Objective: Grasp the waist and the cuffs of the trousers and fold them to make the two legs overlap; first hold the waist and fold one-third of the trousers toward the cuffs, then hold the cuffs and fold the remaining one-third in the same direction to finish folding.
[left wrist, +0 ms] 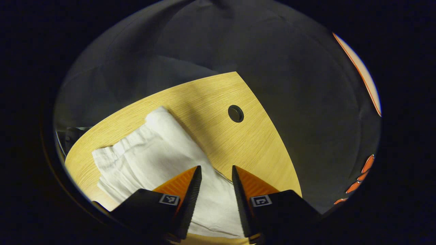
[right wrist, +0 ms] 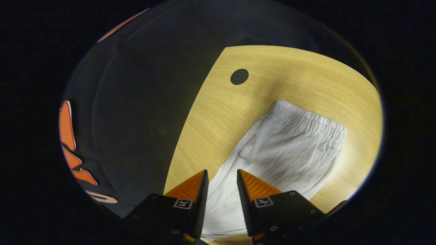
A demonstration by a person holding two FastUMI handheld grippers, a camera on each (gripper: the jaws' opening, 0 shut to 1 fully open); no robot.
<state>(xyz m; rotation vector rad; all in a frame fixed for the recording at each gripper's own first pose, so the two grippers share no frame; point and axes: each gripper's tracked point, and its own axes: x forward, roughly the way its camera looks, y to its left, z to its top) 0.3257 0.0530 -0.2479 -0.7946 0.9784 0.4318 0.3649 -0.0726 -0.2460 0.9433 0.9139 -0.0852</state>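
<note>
The left claw [left wrist: 216,172] is hovering open over the white trousers [left wrist: 153,153], which are lying on the desk [left wrist: 218,98]. The right claw [right wrist: 221,175] is gaping likewise, the elastic waist [right wrist: 311,120] lying toward 2 o'clock, a round hole [right wrist: 239,76] at 12.

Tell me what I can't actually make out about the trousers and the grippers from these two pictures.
- Cuffs of the trousers: left gripper view, hidden behind the left gripper and cut off by the bottom edge.
- Cuffs again: right gripper view, trousers run under the right gripper and out of the picture.
- Whether the legs already overlap: the layers cannot be told apart in either view.
- Whether the fingertips touch the cloth or hover over it: unclear in both views.
</note>
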